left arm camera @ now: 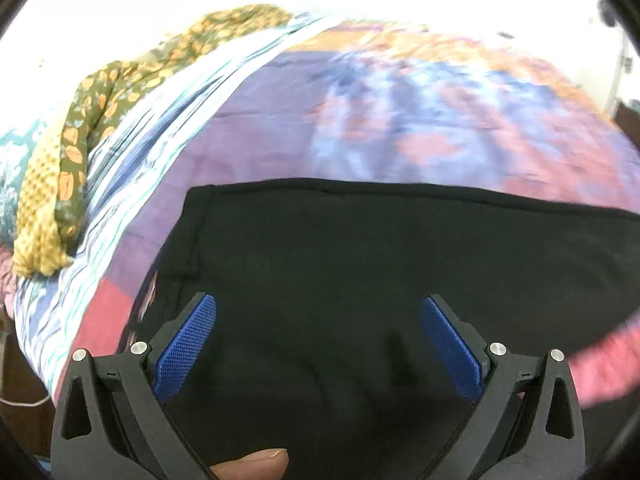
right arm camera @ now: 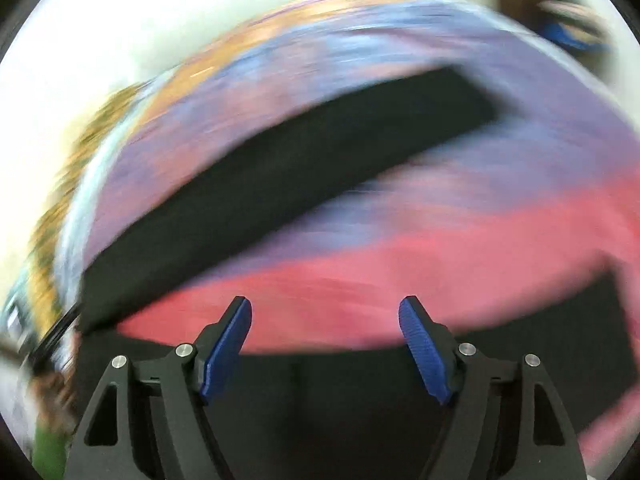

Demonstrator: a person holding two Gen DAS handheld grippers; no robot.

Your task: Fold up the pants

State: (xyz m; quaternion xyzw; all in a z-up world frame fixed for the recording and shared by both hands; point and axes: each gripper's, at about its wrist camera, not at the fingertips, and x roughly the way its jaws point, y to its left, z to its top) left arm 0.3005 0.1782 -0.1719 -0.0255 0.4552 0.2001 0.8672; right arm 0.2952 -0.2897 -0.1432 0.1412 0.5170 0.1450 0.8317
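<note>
Black pants lie flat on a bed with a purple, pink and blue patterned cover. My left gripper hovers over the pants near their left end, open, with nothing between its blue pads. In the blurred right wrist view one black pant leg runs diagonally across the cover, and more black cloth lies under the fingers. My right gripper is open above the pink part of the cover, holding nothing.
A yellow and olive patterned cloth lies bunched along the bed's far left edge, beside a striped sheet. A fingertip shows at the bottom of the left wrist view. A dark doorway or cabinet stands past the bed.
</note>
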